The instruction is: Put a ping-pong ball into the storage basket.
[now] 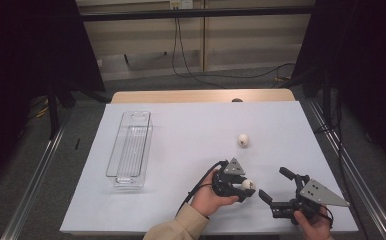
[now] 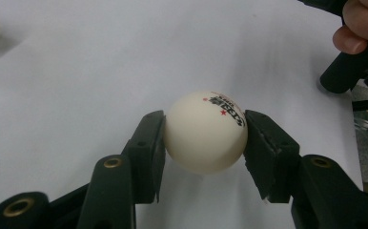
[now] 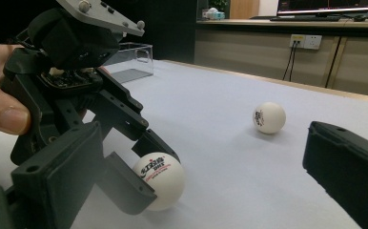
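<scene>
A white ping-pong ball with red and black print rests on the white table sheet, and my left gripper is shut on it, a black pad pressing each side. From the right gripper view the same ball sits between those jaws, low on the sheet. A second white ball lies loose farther back; it is also seen as a ball beyond the right jaws. My right gripper rests at the near right, its jaws wide apart with nothing between them.
A clear plastic bin stands lengthwise at the left of the white sheet. The table's wooden far edge lies behind, with cables on the floor beyond. Metal rails run along both sides.
</scene>
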`<state>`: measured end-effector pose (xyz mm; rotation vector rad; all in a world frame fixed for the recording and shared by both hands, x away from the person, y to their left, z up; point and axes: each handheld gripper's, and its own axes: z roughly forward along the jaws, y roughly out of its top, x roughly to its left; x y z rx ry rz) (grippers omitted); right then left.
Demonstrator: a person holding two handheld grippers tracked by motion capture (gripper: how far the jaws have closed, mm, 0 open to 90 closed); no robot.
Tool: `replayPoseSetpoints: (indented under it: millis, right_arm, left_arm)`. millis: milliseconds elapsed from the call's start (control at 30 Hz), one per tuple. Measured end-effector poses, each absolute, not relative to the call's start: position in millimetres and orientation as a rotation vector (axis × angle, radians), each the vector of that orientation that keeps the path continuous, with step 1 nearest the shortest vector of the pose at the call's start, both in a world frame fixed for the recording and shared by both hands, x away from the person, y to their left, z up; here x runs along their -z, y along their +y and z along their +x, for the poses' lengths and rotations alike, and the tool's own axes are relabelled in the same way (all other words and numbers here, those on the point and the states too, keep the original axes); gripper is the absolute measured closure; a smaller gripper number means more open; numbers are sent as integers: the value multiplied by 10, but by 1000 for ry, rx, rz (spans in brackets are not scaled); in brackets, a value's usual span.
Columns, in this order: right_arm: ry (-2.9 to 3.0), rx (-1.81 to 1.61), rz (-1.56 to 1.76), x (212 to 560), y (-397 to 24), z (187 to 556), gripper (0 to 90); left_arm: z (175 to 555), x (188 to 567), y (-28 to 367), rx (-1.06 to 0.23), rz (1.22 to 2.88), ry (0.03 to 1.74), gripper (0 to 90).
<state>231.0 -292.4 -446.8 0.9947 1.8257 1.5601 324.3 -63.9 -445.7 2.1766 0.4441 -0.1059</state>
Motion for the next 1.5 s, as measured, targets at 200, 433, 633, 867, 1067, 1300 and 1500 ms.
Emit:
replayPoseSetpoints:
  millis: [200,433,633,867,1067,1300,1500]
  right_arm:
    - [1826,-1562,993,4470,-2918,2310,0]
    - [1830,-1560,995,4474,-2913,2311,0]
    - [1831,-1561,992,4474,-2908,2311,0]
    - [1829,-1563,995,4473,-2910,2311,0]
    - [1833,-1559,990,4475,-2911,2313,0]
    - [1833,-1561,990,4473,-2907,2313,0]
    - [1839,-1563,985,4476,-2900,2314,0]
  left_arm:
    - [3259,4438,-573,106,2186,455,510]
    - [3279,4415,-459,108,2172,479,510]
    - [3296,4404,-398,112,2174,490,510]
    - [3318,4395,-344,114,2166,503,510]
    - [3350,4377,-274,109,2161,519,510]
    - [3379,4353,-215,103,2155,538,510]
    - [3395,4339,-178,104,2147,550,510]
